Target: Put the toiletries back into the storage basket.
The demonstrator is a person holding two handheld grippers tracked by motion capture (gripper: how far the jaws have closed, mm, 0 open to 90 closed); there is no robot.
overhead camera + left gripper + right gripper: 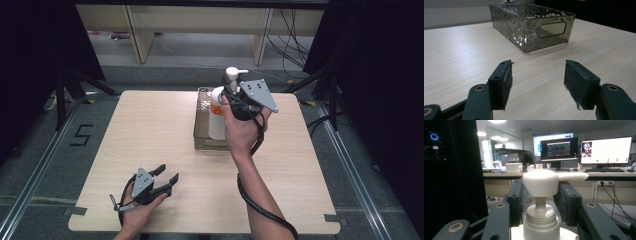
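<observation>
Two tools in play: the right tool [231,96], upper centre of the high view, pinches a white pump bottle [218,112] at its neck just under the pump head [541,182], holding it upright over the far end of the hammered metal bin [524,30]. Left tool [165,179] rests at lower left on the tabletop [150,135], jaws spread, nothing between them. Judged step: lowering the bottle into the bin; next calls for a straight descent clear of the walls, then release.
</observation>
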